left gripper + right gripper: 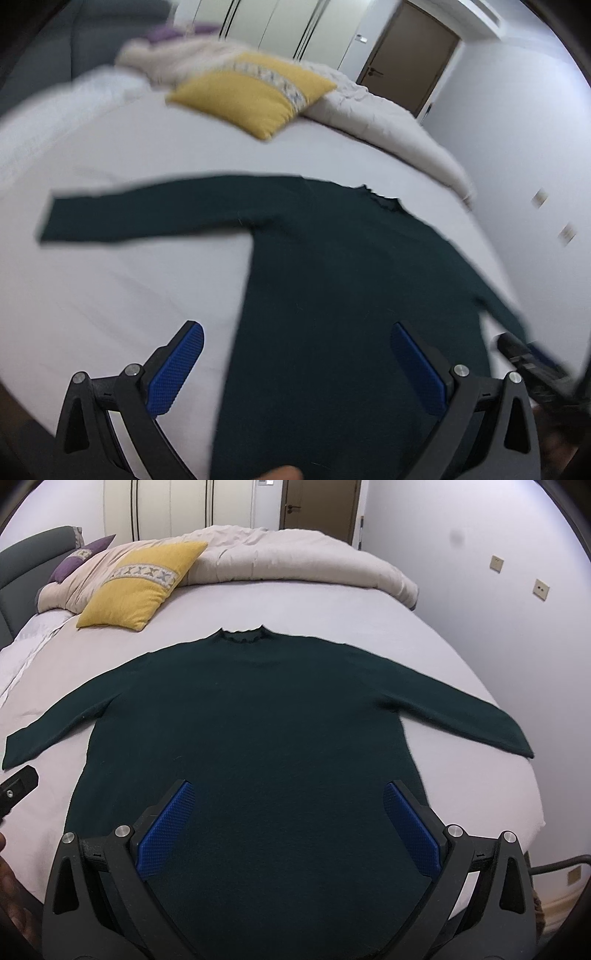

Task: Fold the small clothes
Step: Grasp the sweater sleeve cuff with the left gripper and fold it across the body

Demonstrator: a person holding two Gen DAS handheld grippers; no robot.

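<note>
Left wrist cam first: your left gripper (297,334) is spread wide, blue pads (177,369) well apart w/ nothing between them, hovering over the lower left part of the dark green sweater (332,295). The sweater lies flat on the white bed sheet (110,295), its left sleeve (140,218) stretched straight out to the side. One pad sits above bare sheet, the other above the fabric; can't tell if either touches. This view is pretty blurry btw. A yellow cushion (251,96) sits further up the bed, a beige duvet (388,125) bunched behind it, and a brown door (410,55) in the far wall. At the right edge you can see a dark bit of the other gripper (532,365), near the sweater's right sleeve.

Right wrist cam, much sharper: your right gripper (288,797) is also released, pads (166,827) splayed wide over the bottom of the sweater (277,709), grasping nothing. The sweater is laid out face up in the middle of the sheet (332,609), both sleeves out to the sides, frilly collar (242,635) pointing toward the duvet (295,557). Yellow cushion (140,587) is up left, leaning on the duvet, w/ a purple pillow (85,557) behind it by the grey headboard (29,565). Black piece of your left gripper (16,786) shows at the left edge, just beside the left cuff.
</note>
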